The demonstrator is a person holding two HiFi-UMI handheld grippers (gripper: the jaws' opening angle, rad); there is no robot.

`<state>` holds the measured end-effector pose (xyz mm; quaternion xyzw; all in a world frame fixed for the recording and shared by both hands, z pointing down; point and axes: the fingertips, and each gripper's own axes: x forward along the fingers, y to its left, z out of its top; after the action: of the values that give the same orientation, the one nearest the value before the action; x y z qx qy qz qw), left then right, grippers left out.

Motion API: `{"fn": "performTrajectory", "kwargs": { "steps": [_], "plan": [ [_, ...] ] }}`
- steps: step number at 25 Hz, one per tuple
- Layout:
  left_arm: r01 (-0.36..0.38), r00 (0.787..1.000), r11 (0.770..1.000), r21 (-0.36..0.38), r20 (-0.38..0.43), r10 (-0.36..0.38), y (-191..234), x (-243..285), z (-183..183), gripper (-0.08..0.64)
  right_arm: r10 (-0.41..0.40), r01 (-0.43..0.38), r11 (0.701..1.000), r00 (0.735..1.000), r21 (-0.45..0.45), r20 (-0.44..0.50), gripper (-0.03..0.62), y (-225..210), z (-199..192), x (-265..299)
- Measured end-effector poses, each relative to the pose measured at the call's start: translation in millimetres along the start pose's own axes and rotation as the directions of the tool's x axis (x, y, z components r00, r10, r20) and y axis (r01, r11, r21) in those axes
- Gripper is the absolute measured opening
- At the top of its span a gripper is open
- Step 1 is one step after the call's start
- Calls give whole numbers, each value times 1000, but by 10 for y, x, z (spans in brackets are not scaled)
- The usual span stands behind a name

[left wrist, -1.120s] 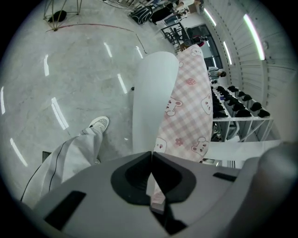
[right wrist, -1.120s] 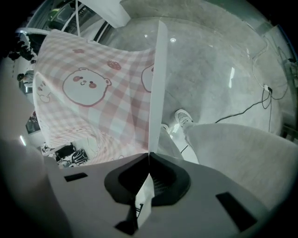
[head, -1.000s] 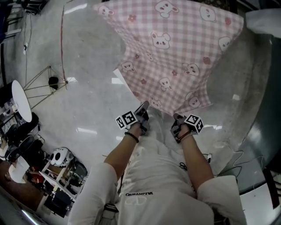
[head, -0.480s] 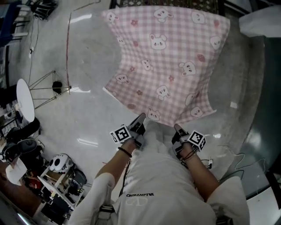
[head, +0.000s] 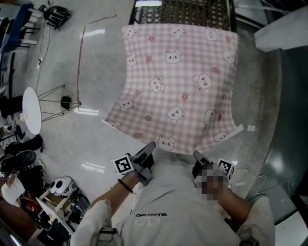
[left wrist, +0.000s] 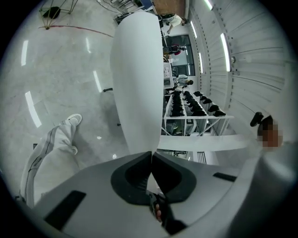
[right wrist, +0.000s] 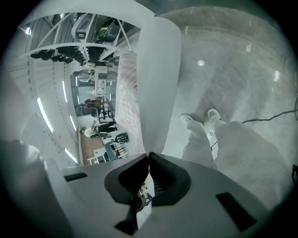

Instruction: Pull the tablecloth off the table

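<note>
The pink checked tablecloth (head: 178, 91) with bunny prints hangs stretched from the dark mesh table (head: 183, 10) at the top of the head view down to both grippers. My left gripper (head: 148, 148) is shut on the cloth's near left edge. My right gripper (head: 197, 156) is shut on its near right edge. In the left gripper view the cloth's white underside (left wrist: 137, 79) rises as a taut band out of the closed left gripper (left wrist: 151, 155). The right gripper view shows the same cloth (right wrist: 158, 79) leaving the pinched right gripper (right wrist: 148, 160).
A round white disc on a tripod stand (head: 31, 110) is on the floor at the left. Cluttered shelves (head: 53, 202) fill the bottom left. A white sheet (head: 284, 29) lies at the top right. The person's trouser legs (right wrist: 223, 144) are below the grippers.
Both grippers have drawn back toward the body with the cloth held. The cloth has slid toward me, and the mesh table top now shows beyond its far edge.
</note>
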<state>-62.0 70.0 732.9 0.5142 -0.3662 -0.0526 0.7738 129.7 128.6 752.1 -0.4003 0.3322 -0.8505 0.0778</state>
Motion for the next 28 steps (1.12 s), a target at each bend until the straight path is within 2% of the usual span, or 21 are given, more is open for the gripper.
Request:
{"fn": "performTrajectory", "kwargs": {
  "steps": [3, 6, 8, 11, 16, 19, 22, 25, 28],
  "plan": [
    [49, 999, 996, 76, 3, -49, -238, 39, 20, 2, 100, -101, 994, 995, -52, -21, 17, 315, 110, -63],
    [151, 988, 975, 164, 17, -156, -546, 97, 185, 2, 233, -234, 960, 972, -152, -28, 21, 736, 177, -116],
    [221, 973, 949, 226, 11, -230, -765, 115, 329, 2, 301, -299, 930, 953, -215, -22, 21, 973, 197, -146],
    [320, 942, 911, 258, 11, -334, -1073, 68, 385, 2, 369, -359, 893, 929, -272, -14, 21, 1237, 184, -284],
    [455, 886, 841, 293, -51, -461, -1429, -201, 141, 2, 435, -425, 866, 900, -262, -23, 17, 1430, -65, -661],
    [496, 863, 800, 339, -92, -496, -1411, -213, 70, 2, 467, -462, 843, 883, -277, -50, 20, 1347, -86, -690],
    [537, 838, 762, 361, -124, -531, -1648, -187, 38, 2, 491, -483, 823, 870, -298, -55, 21, 1568, -12, -815],
    [545, 833, 746, 383, -143, -535, -1769, -172, 115, 2, 518, -508, 791, 852, -340, -68, 20, 1800, -26, -868],
    [539, 835, 744, 396, -135, -533, -1702, -158, 197, 2, 542, -530, 769, 837, -358, -76, 20, 1790, -102, -857]
  ]
}}
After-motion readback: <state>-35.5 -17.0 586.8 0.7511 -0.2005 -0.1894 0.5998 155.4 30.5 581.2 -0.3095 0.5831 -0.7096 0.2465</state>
